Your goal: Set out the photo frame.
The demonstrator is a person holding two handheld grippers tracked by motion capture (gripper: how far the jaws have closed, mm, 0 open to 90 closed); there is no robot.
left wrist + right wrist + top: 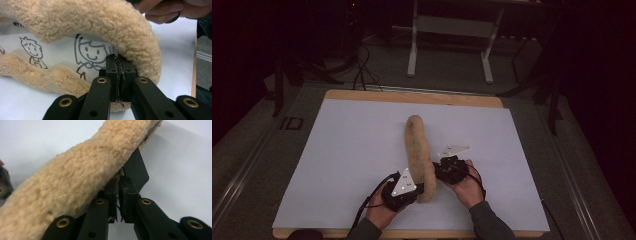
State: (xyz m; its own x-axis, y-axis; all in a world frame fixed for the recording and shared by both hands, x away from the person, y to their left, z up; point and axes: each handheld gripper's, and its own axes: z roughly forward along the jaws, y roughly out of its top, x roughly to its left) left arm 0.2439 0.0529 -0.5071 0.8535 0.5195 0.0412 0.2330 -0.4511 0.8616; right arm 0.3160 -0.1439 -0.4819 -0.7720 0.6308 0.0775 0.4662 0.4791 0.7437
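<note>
A long tan fleece cloth (418, 150) lies folded lengthwise on the white board (347, 150), running from mid-table toward me. My left gripper (419, 189) is at its near end on the left, and my right gripper (437, 171) faces it from the right. In the left gripper view my left gripper (116, 56) has its jaws pinched together on the edge of the fleece cloth (112, 22), whose white lining (62, 50) shows cartoon figures. In the right gripper view my right gripper (119, 178) grips the lower edge of the fleece cloth (75, 175), which hangs raised above the board.
The white board rests on a wooden tabletop (412, 96). A pale metal frame (452, 30) and cables (362, 70) stand on the floor beyond it. The person's other hand (170, 11) shows at the top right of the left gripper view.
</note>
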